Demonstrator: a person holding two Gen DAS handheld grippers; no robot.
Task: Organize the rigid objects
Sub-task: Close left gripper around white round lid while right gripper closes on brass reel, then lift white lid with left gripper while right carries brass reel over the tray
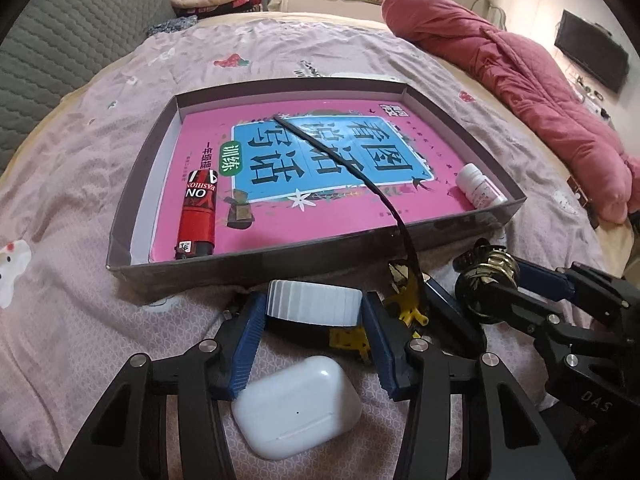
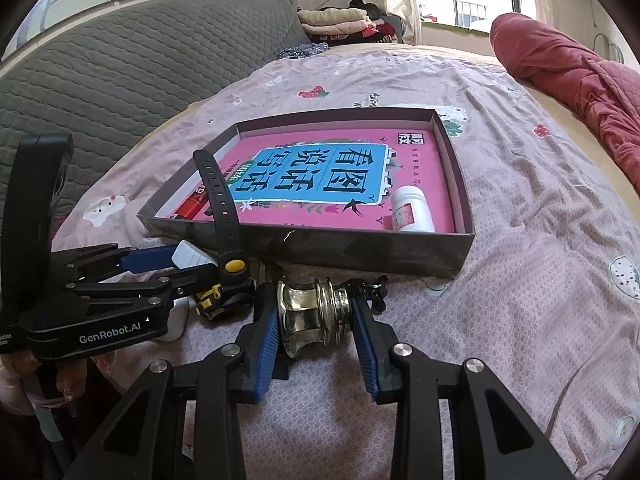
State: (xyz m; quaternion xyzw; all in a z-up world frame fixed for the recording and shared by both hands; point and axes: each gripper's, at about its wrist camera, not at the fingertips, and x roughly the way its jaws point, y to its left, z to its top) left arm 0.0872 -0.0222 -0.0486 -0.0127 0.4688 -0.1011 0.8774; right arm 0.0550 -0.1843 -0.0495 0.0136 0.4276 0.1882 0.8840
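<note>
My left gripper (image 1: 314, 322) clamps the white ribbed cap (image 1: 314, 306) just before the box's (image 1: 320, 264) near wall. My right gripper (image 2: 314, 326) squeezes the brass knob (image 2: 310, 316). Only the left view shows the earbud case (image 1: 298, 406).

The bedsheet (image 1: 80, 184) is soft printed cloth, lightly creased. The tray (image 1: 256, 268) looks like matt cardboard, and the book (image 1: 304, 200) in it has a glossy paper cover. The case (image 1: 298, 406) is smooth white plastic. The knob (image 2: 316, 316) is shiny metal between ribbed blue pads (image 2: 266, 344). The strap (image 2: 220, 200) looks like matt rubber.
</note>
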